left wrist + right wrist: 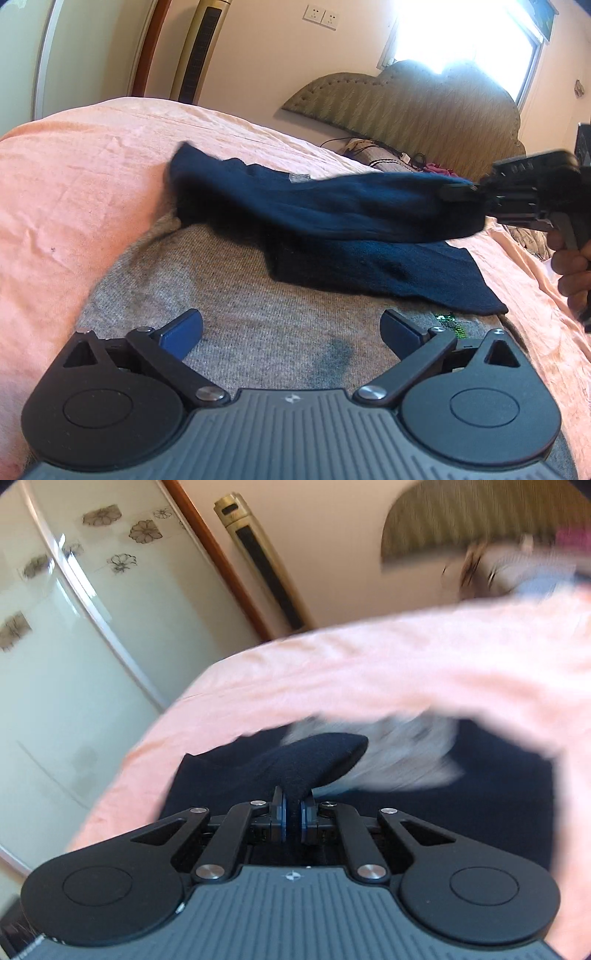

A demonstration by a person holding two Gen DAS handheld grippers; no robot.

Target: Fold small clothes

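Observation:
A dark navy garment lies across a grey knitted garment on the pink bedsheet. My right gripper is shut on the navy garment's right end and holds that end off the bed. In the right wrist view a fold of the navy garment sticks out from between the pressed blue pads of my right gripper. My left gripper hovers open just above the grey garment, nothing between its blue fingertips.
A padded headboard with pillows and cables stands at the bed's far end. A tall floor fan and a frosted glass partition are beyond the bed's left edge. A hand grips the right gripper's handle.

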